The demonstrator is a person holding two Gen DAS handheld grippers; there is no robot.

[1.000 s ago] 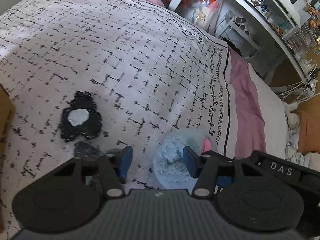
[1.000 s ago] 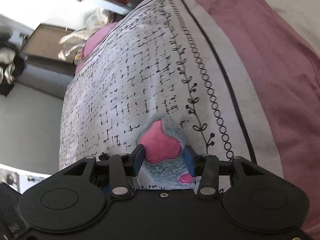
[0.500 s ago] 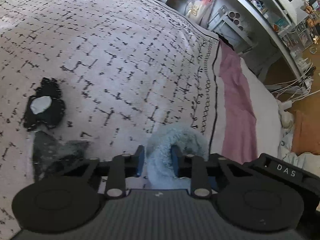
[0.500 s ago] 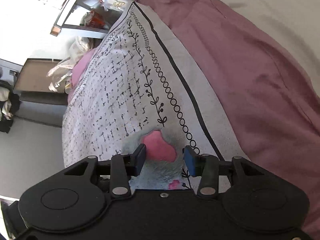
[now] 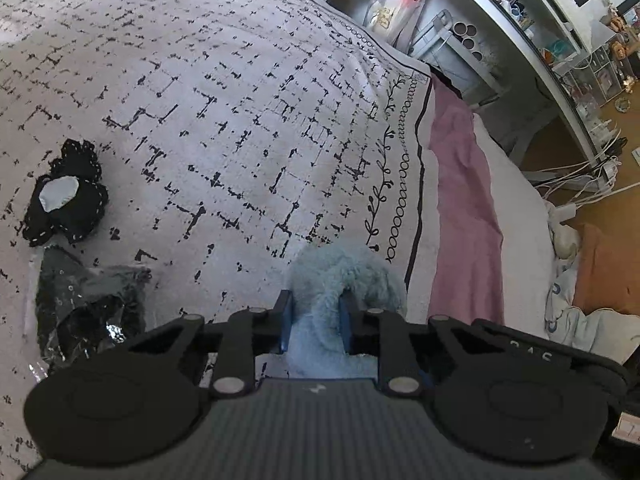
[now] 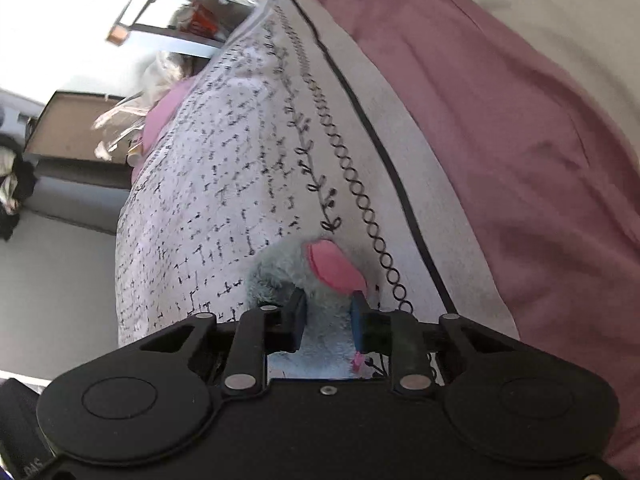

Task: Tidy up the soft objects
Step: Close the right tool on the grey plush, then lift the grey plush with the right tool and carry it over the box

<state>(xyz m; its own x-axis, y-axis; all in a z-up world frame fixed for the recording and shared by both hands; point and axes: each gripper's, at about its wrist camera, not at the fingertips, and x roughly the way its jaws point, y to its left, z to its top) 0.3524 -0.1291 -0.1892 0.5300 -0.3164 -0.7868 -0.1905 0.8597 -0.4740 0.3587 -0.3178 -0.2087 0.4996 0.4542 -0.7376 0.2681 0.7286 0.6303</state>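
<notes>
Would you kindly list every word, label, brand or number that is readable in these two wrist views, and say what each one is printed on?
"DAS" (upside down, partly cut off): black housing, bottom left corner, right wrist view.
White raised letters on the black gripper body in the left wrist view: too foreshortened to read.
Printing on the plastic bag under the desk: too small to read.
Pale sticker at the lower right edge, left wrist view: cut off, unreadable.

I've got the fluffy pale-blue plush toy point(image 5: 340, 280) with its pink felt patch point(image 6: 334, 266) pinched in both tools, bunched near the bed edge; a black stitched fabric flower with grey centre point(image 5: 64, 196) lies well apart.
</notes>
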